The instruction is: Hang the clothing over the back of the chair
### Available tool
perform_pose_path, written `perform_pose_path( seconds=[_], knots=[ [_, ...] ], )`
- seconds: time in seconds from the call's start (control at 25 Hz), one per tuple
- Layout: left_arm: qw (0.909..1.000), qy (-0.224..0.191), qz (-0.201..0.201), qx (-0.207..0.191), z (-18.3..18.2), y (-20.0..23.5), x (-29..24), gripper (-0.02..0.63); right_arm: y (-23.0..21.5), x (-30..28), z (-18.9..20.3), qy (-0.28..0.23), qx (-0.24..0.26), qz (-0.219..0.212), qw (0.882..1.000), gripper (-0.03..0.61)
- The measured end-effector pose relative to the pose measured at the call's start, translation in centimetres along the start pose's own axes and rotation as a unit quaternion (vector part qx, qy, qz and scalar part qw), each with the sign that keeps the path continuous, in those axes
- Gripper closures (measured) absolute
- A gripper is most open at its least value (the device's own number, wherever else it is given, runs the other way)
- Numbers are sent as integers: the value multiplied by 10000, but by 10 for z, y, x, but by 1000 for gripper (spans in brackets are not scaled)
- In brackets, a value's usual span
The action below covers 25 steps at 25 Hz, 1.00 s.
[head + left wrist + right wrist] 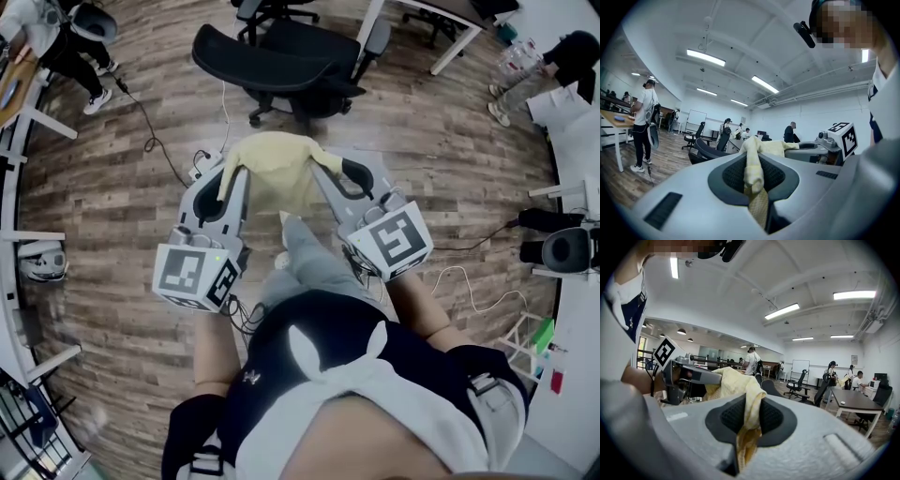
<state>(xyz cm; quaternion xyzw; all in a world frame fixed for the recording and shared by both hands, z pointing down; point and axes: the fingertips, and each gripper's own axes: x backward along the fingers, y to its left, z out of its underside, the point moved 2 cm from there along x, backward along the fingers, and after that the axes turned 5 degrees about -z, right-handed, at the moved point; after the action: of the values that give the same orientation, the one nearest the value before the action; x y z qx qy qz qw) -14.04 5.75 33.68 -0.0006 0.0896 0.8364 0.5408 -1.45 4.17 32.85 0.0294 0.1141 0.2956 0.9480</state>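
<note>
Pale yellow cloth garment [278,169] is held up in the air, slung between the 2 grippers, above the brown wood-plank floor [122,187].

Left gripper [754,178]: jaws clenched on a bunched edge of the garment. The fabric rises between the dark pads and drapes across toward the other gripper.

Right gripper [749,420]: jaws likewise clamped on a fold of the same garment, with cloth spilling over the top of the pads.

Head view: the garment sags as a short span between both jaw tips, in front of the person's body.

Black mesh-backed office chair [281,56] stands on the floor just beyond the garment, curved backrest on the near side, apart from the cloth.

Other people stand at the room's edges.
</note>
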Motion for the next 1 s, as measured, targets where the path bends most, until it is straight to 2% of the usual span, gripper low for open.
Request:
perform_pose_path(
  seconds=[0.56, 1.0],
  knots=[
    [9995, -289, -33, -155, -45, 44, -70, 570, -66, -52, -31, -250, 85, -33, 9996, 543],
    [9970, -627, -33, -450, -88, 73, -121, 571, -116, -88, -62, -569, 245, -9, 9981, 543]
  ],
)
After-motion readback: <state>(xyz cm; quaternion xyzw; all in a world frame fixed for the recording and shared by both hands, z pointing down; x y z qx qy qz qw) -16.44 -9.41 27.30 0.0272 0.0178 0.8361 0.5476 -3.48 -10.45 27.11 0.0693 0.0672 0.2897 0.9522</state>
